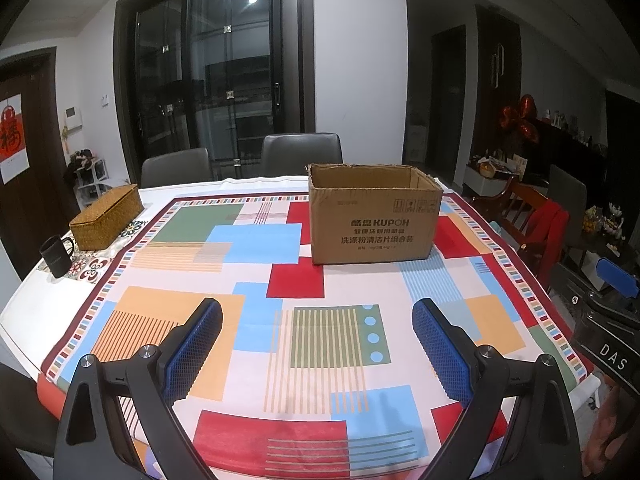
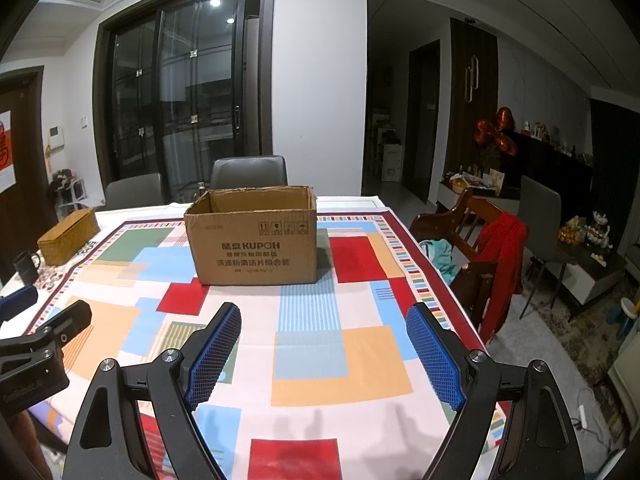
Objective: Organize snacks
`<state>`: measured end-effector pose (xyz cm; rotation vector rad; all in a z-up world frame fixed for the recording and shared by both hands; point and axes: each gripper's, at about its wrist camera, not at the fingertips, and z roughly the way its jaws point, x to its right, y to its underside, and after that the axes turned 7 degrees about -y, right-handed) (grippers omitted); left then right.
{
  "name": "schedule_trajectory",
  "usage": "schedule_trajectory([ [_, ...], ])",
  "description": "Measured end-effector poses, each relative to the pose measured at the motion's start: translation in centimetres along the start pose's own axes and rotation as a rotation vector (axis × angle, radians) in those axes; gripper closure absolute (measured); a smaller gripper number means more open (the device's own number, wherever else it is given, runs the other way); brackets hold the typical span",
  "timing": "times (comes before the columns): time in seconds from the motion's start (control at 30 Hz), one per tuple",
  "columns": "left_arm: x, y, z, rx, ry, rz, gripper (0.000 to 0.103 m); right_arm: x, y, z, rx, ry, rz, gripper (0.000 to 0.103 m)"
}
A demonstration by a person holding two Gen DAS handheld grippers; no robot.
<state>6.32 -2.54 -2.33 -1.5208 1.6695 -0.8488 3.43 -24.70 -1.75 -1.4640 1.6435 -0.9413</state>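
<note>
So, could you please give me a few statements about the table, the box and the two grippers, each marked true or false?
1. The cardboard box stands open-topped on the tablecloth. True.
2. The left gripper holds a snack. False: it is open and holds nothing.
3. A black mug stands beside the woven basket. True.
4. The right gripper is shut. False: its jaws stand wide apart.
5. Snack packets lie on the tablecloth. False: none show.

Dark sliding glass doors at 12 o'clock reflect ceiling lights; white wall adjoins; grey chairs stand behind the bench.
</note>
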Motion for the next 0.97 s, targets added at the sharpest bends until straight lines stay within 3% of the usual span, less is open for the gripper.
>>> schedule_trajectory([
  [0.97, 0.04, -0.14, -0.08, 0.003, -0.004, 0.003, 0.006, 0.14, 0.09, 0.04, 0.001, 0.000, 0.001, 0.017],
])
